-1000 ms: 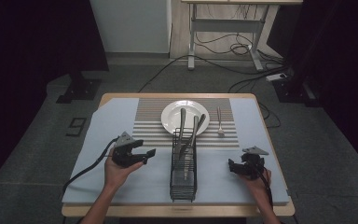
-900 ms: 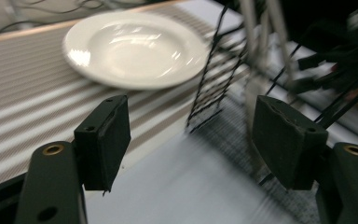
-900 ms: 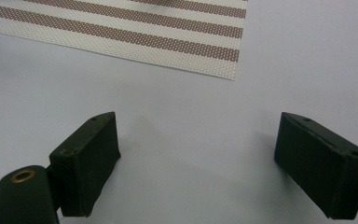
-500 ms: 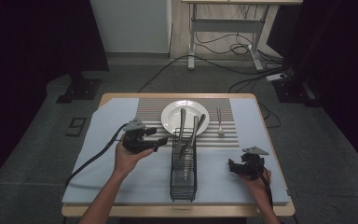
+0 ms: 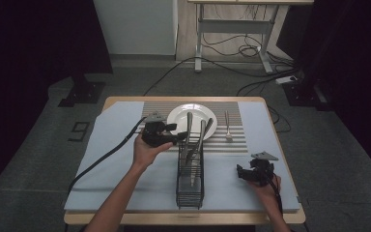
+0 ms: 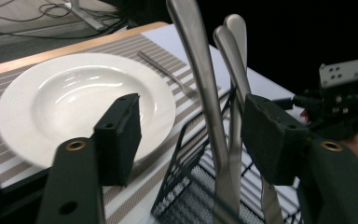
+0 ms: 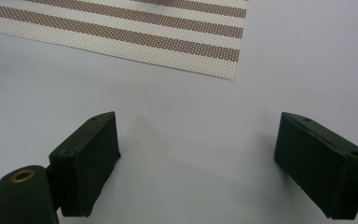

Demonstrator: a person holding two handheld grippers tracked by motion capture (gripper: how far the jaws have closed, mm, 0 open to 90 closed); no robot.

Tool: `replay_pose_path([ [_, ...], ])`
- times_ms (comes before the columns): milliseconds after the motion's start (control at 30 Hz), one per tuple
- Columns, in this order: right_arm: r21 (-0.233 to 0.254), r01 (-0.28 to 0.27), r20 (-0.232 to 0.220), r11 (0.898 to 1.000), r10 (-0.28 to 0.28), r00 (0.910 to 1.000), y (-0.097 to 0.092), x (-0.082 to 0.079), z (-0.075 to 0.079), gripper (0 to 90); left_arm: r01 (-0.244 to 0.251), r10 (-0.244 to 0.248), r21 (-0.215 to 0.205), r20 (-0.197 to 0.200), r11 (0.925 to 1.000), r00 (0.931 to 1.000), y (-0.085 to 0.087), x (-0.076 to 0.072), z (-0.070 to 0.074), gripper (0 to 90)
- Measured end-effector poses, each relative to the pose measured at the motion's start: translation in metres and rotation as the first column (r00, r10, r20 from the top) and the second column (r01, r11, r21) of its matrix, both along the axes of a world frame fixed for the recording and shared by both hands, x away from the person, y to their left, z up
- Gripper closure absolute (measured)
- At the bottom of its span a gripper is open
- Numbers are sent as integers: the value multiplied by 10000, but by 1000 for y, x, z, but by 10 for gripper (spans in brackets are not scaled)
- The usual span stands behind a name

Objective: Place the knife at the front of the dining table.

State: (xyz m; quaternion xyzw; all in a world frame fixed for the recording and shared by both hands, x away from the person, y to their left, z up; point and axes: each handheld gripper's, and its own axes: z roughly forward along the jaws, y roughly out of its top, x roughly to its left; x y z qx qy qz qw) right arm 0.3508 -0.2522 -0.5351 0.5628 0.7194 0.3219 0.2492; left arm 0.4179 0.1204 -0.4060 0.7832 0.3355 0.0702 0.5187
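A black wire caddy (image 5: 190, 187) stands mid-table with three metal cutlery handles (image 5: 189, 126) sticking up from its far end. My left gripper (image 5: 178, 135) reaches in from the left at handle height. In the left gripper view the tall handle (image 6: 200, 79) and two rounded ones (image 6: 233, 51) stand between the jaws of the left gripper (image 6: 193, 128). The jaws have just been closing, and I see no pad pressing a handle. My right gripper (image 5: 242, 172) rests open near the front right, its jaws (image 7: 198, 163) holding nothing over the pale cloth.
A white deep plate (image 5: 178, 116) lies on a striped placemat (image 5: 232, 145) behind the caddy, with a fork (image 5: 227, 129) to its right. A pale blue cloth (image 5: 111, 169) covers the table. The left gripper's cable (image 5: 101, 159) trails toward the front left.
My left hand has moved right and away from me, up to the cutlery handles in the caddy. The right hand has stayed where it was.
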Motion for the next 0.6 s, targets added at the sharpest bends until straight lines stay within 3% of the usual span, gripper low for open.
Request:
replay_pose_path([
  [133, 8, 0, 2, 10000, 0, 10000, 0, 0, 0, 135, 204, -202, 277, -77, 9994, 9998, -10, 8, -2, 443],
  [167, -4, -1, 0, 10000, 1, 10000, 0, 0, 0, 135, 381, -379, 57, -242, 9993, 9990, -14, 11, -5, 458],
  [300, -9, 0, 12, 10000, 0, 10000, 0, 0, 0, 135, 651, -652, -36, -529, 9979, 9965, -15, 18, -12, 522],
  [467, -8, 2, -3, 10000, -2, 10000, 0, 0, 0, 135, 1125, -1142, -391, -436, 9929, 9925, -15, 19, -12, 674],
  [600, -10, 9, -8, 10000, -9, 10000, 0, 0, 0, 135, 1340, -1384, -800, -521, 9877, 9890, -14, 23, -13, 732],
])
